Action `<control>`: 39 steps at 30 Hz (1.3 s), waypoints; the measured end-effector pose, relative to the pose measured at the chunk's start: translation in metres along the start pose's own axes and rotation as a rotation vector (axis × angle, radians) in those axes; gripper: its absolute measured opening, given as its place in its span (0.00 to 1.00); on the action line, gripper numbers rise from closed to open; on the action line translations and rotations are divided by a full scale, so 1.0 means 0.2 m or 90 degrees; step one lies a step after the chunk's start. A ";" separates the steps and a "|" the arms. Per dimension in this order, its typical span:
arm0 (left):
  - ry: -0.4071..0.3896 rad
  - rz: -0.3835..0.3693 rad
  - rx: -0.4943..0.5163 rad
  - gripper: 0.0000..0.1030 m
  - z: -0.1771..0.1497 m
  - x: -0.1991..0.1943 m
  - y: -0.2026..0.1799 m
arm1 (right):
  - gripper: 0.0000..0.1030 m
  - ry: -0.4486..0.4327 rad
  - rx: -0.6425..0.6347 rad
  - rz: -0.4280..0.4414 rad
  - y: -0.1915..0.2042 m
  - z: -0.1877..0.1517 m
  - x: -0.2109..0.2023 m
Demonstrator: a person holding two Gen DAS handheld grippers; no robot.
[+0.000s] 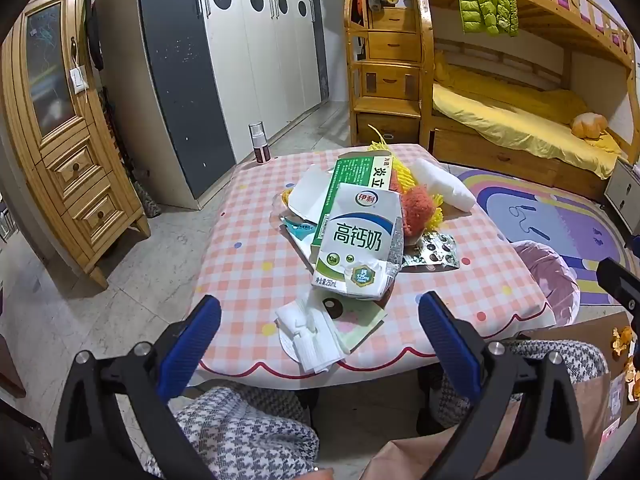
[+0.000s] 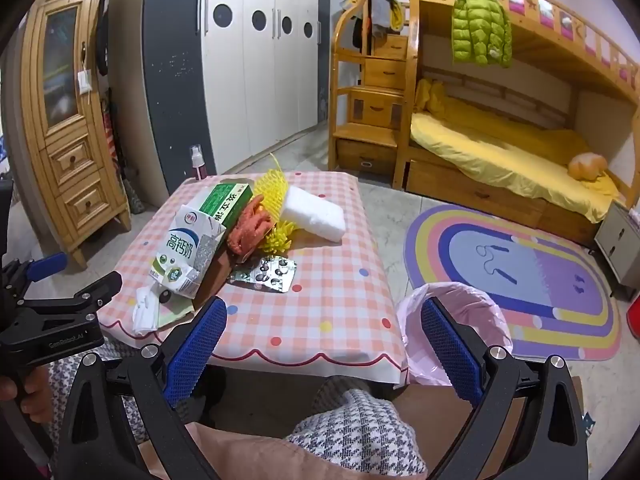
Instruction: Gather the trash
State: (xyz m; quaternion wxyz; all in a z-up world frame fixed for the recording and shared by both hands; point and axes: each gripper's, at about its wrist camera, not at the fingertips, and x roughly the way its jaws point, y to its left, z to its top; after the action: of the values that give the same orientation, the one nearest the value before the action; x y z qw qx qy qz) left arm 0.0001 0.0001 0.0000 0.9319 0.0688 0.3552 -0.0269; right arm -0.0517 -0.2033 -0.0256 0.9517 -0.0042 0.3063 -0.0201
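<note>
Both grippers hang short of the pink-checked worktop (image 1: 248, 264), fingers spread wide and holding nothing; no item is yet collected, so the task appears to stand at its opening step. Left gripper (image 1: 320, 336): directly ahead of its fingers, at the worktop's near edge, lies a folded white paper tissue (image 1: 312, 336) on a pale green card, and just beyond it a crushed white-and-green milk carton (image 1: 356, 248) leaning on a green medicine box (image 1: 352, 184). Further ahead sit an orange-red knitted scrap (image 1: 418, 210), yellow foam netting, a white foam block (image 1: 444, 184) and an empty silver blister pack (image 1: 432, 252). Right gripper (image 2: 320, 344): the pink-lined waste bin (image 2: 456, 320) stands on the floor behind its right finger, beside the worktop. Judgement: the next move calls for the left fingers to advance onto the tissue or carton, close, then carry across to the bin.
</note>
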 end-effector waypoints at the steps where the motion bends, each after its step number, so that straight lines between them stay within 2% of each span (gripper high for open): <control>1: -0.001 0.001 0.000 0.93 0.00 0.00 0.00 | 0.94 -0.001 0.000 0.001 0.00 0.00 0.00; 39: -0.002 0.000 -0.002 0.93 0.01 0.00 0.03 | 0.94 -0.004 0.000 0.000 0.01 0.00 0.01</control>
State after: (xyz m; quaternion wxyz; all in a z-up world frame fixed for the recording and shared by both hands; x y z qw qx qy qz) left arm 0.0012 0.0056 0.0027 0.9326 0.0670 0.3536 -0.0268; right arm -0.0502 -0.2020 -0.0269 0.9526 -0.0043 0.3034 -0.0205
